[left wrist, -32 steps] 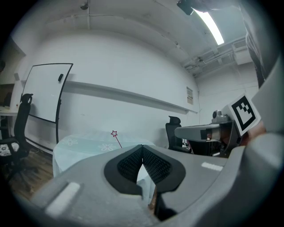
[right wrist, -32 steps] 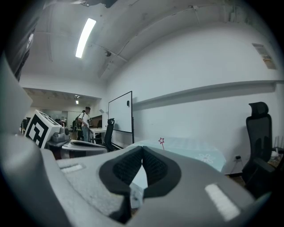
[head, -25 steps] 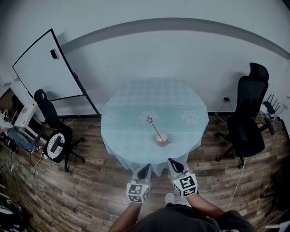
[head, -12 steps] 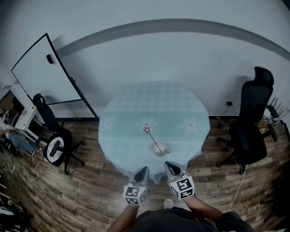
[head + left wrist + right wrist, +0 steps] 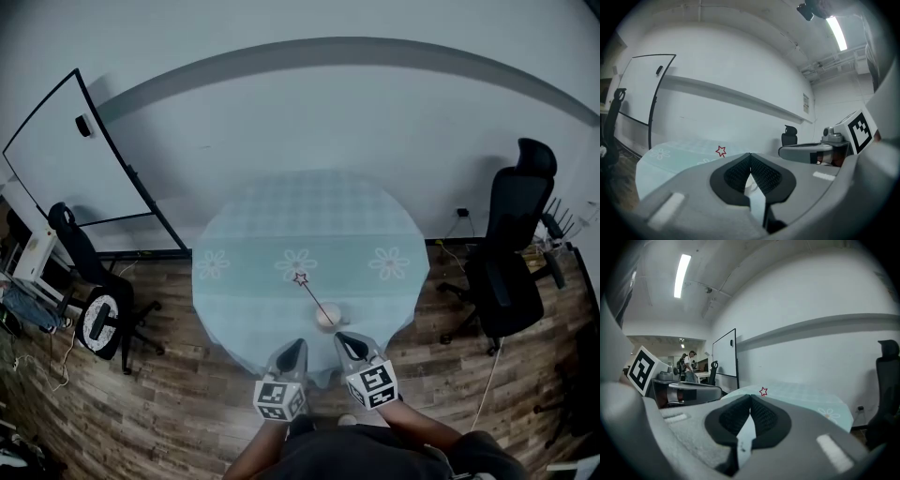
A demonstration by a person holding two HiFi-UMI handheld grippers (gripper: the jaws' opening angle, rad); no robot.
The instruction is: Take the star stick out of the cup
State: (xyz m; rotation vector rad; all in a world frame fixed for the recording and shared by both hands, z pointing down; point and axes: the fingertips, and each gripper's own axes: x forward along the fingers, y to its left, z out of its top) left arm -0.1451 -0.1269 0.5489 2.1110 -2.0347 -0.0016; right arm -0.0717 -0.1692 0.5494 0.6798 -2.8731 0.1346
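A pale cup [image 5: 327, 317] stands near the front edge of the round table [image 5: 253, 234] with its light blue flowered cloth. The star stick [image 5: 314, 297] leans out of the cup up and to the left, its red outlined star [image 5: 301, 278] at the tip. Just short of the table edge, my left gripper [image 5: 296, 346] and right gripper [image 5: 345, 339] hang side by side, both shut and empty. The star [image 5: 721, 151] shows above the left gripper [image 5: 750, 155] in its view. It also shows as the star [image 5: 763, 391] above the right gripper [image 5: 750, 397].
A whiteboard [image 5: 75, 159] on a stand leans at the far left with a black chair [image 5: 94, 314] before it. A black office chair [image 5: 511, 267] stands right of the table. A person [image 5: 689, 364] stands far off in the right gripper view. Wood floor surrounds the table.
The table and cup have drawn closer to me. Both grippers now sit nearer the table's front edge and the cup, still shut.
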